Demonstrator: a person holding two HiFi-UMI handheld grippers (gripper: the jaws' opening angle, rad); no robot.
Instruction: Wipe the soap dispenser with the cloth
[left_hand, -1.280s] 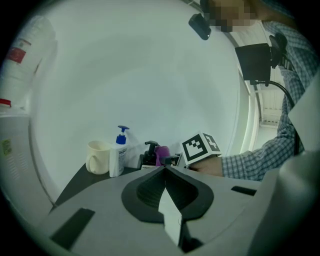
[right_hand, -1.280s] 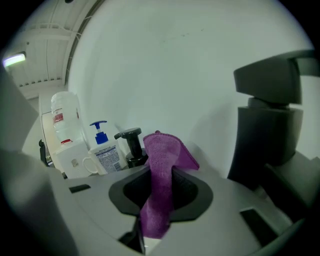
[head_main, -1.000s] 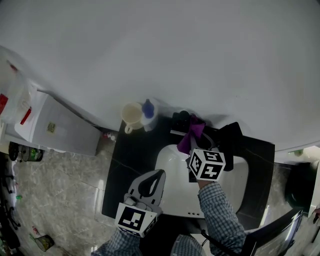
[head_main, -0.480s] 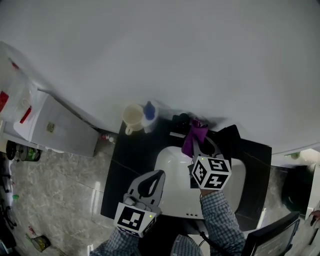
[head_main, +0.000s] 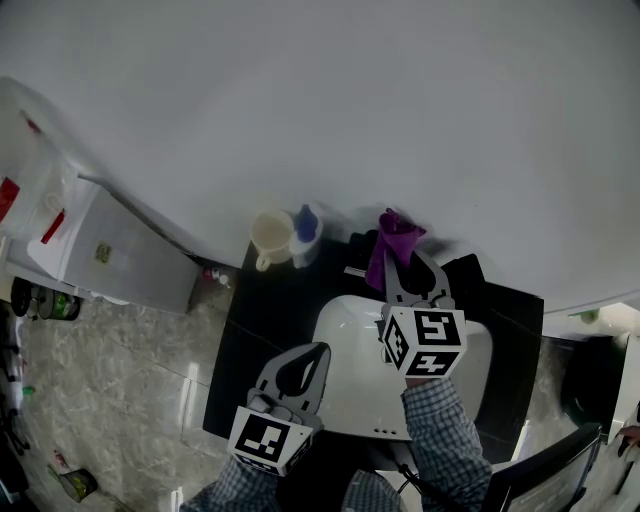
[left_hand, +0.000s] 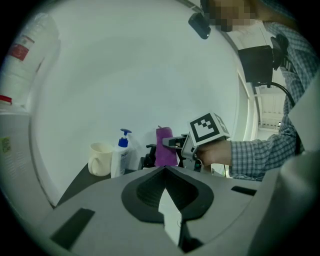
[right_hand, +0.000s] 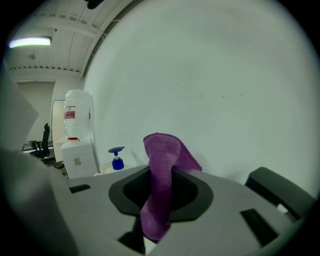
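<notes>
Firmly, right hand-held gripper (head_main: 406, 266) pinches purple cloth (right_hand: 159, 165); left hand-held gripper (left_hand: 167, 171) closed.

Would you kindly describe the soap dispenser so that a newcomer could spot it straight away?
Find the black counter around the white sink, and look to its back left corner. There the soap dispenser stands right of a cream mug: a pale bottle, the only thing with a blue pump top.

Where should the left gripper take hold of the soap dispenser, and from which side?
Probably the soap dispenser's upright body, below the blue pump, coming from the sink side: the mug crowds its left and the wall backs it.
</notes>
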